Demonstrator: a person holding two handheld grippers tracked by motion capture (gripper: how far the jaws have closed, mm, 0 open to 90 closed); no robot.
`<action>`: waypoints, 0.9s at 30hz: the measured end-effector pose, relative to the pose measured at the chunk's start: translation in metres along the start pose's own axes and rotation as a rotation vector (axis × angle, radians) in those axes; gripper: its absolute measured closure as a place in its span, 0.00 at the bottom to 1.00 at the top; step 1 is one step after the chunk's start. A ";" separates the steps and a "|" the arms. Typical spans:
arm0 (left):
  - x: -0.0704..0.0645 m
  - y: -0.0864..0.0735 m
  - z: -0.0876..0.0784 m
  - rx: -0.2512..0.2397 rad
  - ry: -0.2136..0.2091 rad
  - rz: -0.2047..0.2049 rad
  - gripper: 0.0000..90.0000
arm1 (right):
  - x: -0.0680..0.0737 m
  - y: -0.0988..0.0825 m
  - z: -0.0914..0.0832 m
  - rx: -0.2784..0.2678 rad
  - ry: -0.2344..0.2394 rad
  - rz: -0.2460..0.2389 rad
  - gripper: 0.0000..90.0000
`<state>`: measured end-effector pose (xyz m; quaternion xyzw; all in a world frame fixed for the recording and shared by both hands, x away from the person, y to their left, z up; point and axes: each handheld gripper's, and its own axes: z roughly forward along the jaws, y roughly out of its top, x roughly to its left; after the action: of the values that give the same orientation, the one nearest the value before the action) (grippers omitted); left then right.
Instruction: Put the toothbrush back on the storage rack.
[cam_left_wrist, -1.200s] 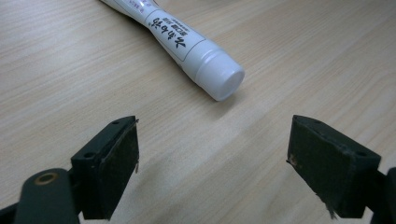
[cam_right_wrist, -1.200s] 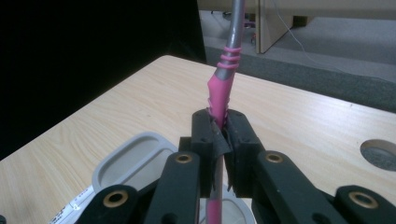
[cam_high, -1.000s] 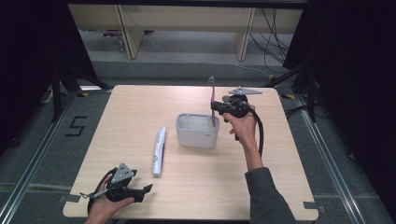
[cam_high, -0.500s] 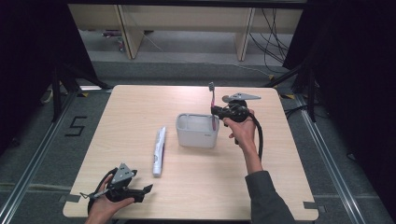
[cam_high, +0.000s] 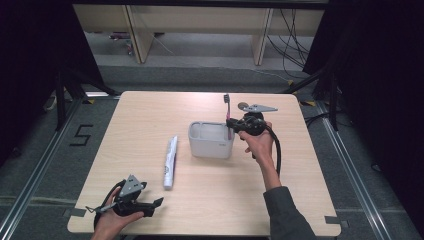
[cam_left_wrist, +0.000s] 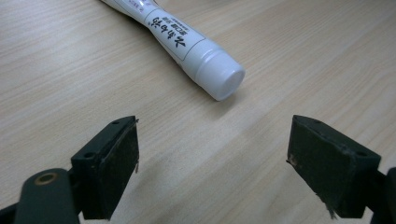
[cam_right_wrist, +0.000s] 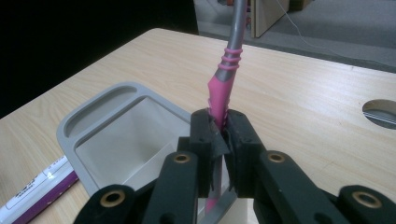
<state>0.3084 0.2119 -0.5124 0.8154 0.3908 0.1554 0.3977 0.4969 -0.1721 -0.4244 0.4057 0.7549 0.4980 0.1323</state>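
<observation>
— How many things are on the table (cam_high: 150, 115)?

— Three: one toothbrush (cam_high: 227, 112), one tub (cam_high: 211, 140), one tube (cam_high: 170, 161). Two grippers work over them.

— Where's the brush?

— Clamped between the right gripper's (cam_high: 231, 123) jaws, upright, head above them. Its lower end hangs over the tub's near-right corner, right below the jaws; whether it touches the rim I can't tell. In the right gripper view the pads pinch the pink, ribbed handle (cam_right_wrist: 219, 95), and a grey neck rises out of the frame.

— And the hand?

— The right forearm reaches forward from the table's near edge, the wrist bent so the gripper points sideways at the tub, its cable looping back down the arm.

— The left one?

— The left gripper (cam_high: 145, 206) rests low at the table's near-left corner, jaws wide apart, nothing between them. The tube's round white cap (cam_left_wrist: 224, 77) lies just ahead of them.

— Materials?

— The tub is grey plastic, rectangular with rounded corners; the tube is smooth, white, with printed lettering; the table is pale wood grain.
</observation>
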 end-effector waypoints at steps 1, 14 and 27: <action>0.000 0.000 0.000 -0.001 0.001 -0.005 0.18 | -0.001 -0.001 0.000 -0.011 -0.008 -0.012 0.91; 0.000 0.000 0.000 -0.004 0.001 -0.001 0.18 | 0.004 -0.002 -0.008 0.005 -0.037 -0.030 0.78; 0.000 0.000 0.000 -0.003 0.005 -0.007 0.18 | 0.008 0.000 -0.031 -0.027 -0.043 -0.045 0.61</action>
<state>0.3085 0.2117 -0.5126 0.8132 0.3943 0.1568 0.3984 0.4733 -0.1863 -0.4083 0.3972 0.7542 0.4962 0.1650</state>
